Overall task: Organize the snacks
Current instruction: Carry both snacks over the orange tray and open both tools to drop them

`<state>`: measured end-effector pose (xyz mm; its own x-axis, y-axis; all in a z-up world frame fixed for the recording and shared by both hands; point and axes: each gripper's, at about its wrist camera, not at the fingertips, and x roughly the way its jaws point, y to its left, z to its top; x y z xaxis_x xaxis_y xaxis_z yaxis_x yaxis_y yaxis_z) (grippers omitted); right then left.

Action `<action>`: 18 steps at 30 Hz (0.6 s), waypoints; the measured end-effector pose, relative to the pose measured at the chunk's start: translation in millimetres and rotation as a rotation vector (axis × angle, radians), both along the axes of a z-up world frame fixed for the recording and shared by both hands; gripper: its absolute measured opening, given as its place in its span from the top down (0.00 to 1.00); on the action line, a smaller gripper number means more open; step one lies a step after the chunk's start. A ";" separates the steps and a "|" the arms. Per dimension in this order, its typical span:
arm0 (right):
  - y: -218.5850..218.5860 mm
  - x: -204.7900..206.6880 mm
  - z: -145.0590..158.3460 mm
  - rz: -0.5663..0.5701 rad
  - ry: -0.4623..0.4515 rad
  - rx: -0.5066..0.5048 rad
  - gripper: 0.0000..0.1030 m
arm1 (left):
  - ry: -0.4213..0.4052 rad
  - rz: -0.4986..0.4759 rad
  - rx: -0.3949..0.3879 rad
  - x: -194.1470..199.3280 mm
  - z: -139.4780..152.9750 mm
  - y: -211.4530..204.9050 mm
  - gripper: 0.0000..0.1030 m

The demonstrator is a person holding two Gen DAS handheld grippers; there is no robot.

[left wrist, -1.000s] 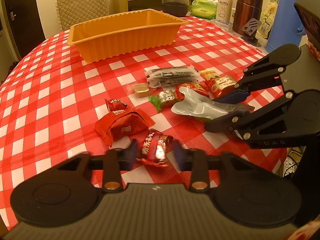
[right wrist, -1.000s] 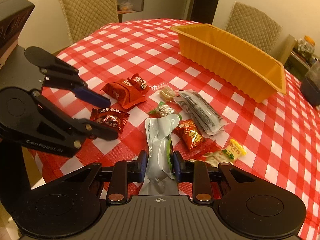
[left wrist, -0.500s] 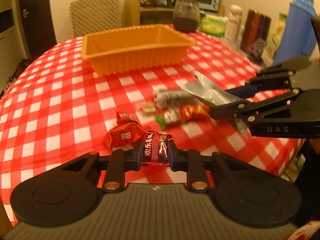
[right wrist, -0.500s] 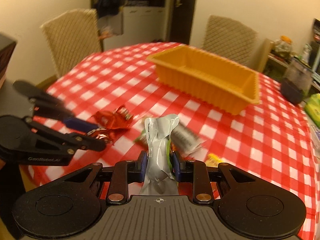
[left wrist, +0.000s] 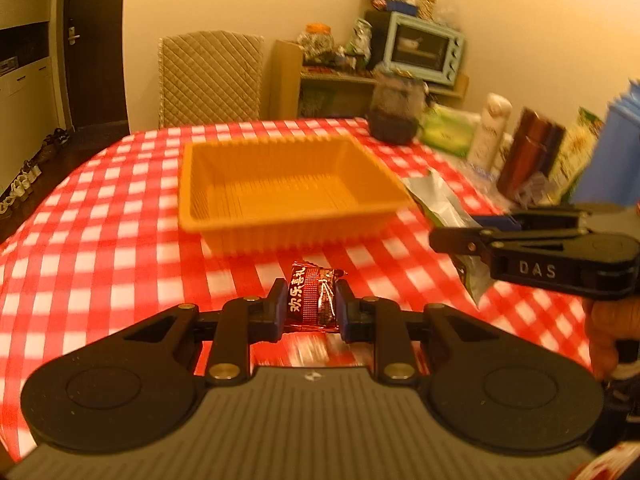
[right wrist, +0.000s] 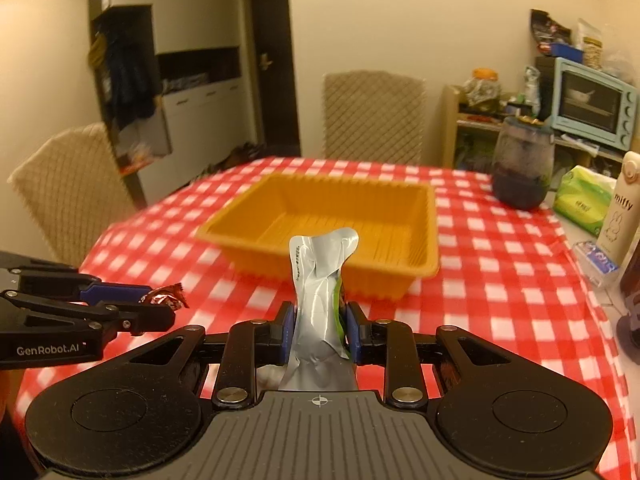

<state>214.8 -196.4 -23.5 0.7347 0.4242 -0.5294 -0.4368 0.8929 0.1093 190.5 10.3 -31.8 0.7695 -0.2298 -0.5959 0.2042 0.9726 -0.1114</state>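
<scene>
Both grippers are above the table's near edge: left gripper [left wrist: 311,306] clamps a candy [left wrist: 311,300], right gripper [right wrist: 319,330] a silver pouch [right wrist: 320,300]. The empty tray [left wrist: 280,224] lies ahead with open cloth [left wrist: 100,248] between; jar [right wrist: 523,164] and bottles [left wrist: 490,132] stand right.

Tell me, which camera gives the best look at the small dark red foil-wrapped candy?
The left wrist view: the small dark red foil-wrapped candy sits centred between the left gripper's pads, its printed face readable. The right wrist view shows only a crinkled end poking out past that gripper's fingers, at the left edge.
</scene>
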 end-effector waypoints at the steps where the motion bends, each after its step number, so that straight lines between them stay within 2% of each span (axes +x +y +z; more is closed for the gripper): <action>1: 1.2 6.9 3.1 -0.010 -0.007 0.004 0.73 | -0.006 0.009 -0.005 8.9 3.0 3.0 0.78; 8: 11.6 64.4 18.2 -0.067 -0.012 0.060 0.73 | -0.019 0.095 -0.086 76.3 12.2 29.5 0.78; 13: 24.7 103.5 19.8 -0.083 -0.003 0.081 0.73 | -0.048 0.120 -0.042 106.1 11.3 32.4 0.78; 18: 34.4 138.6 7.3 -0.109 0.039 0.090 0.73 | -0.060 0.134 -0.022 132.5 3.2 31.7 0.78</action>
